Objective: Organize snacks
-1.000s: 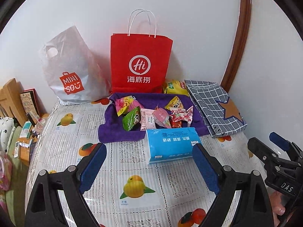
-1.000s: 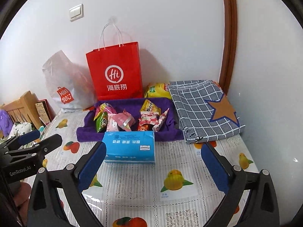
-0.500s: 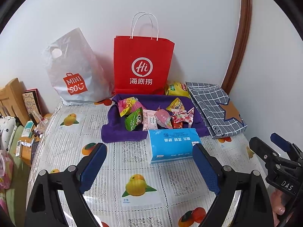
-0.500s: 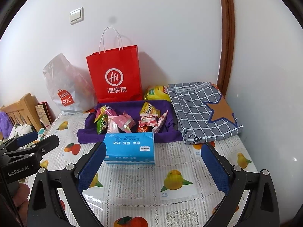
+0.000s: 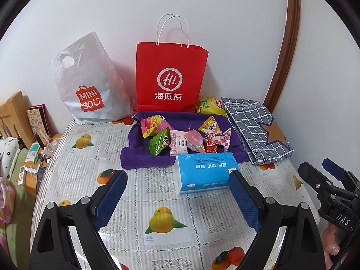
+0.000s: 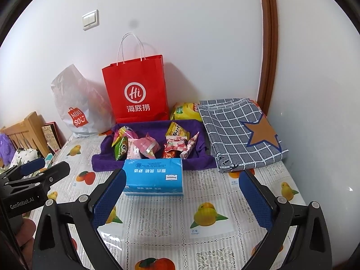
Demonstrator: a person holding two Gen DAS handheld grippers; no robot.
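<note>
Left claw (image 5: pixel 177 199): spread wide, grasping nothing, poised over the worktop (image 5: pixel 74 168) on the near side of the tissue pack (image 5: pixel 205 172).
Right claw (image 6: pixel 180 199): likewise released and empty, also short of the tissue pack.
Snacks (image 5: pixel 186 138): small wrapped packets heaped on the purple cloth (image 5: pixel 135 157), just behind the tissue pack; a yellow bag (image 5: pixel 210 105) sits further behind, at the wall.
Blocked path: the tissue pack lies between both claws and the heap — a low reach likely shoves it into the packets.
Slippery wrappers: glossy, crinkled, overlapping — a pinch may lift two or drop one.
Cloth snag: a deep grab could catch the fabric and drag the heap.
</note>
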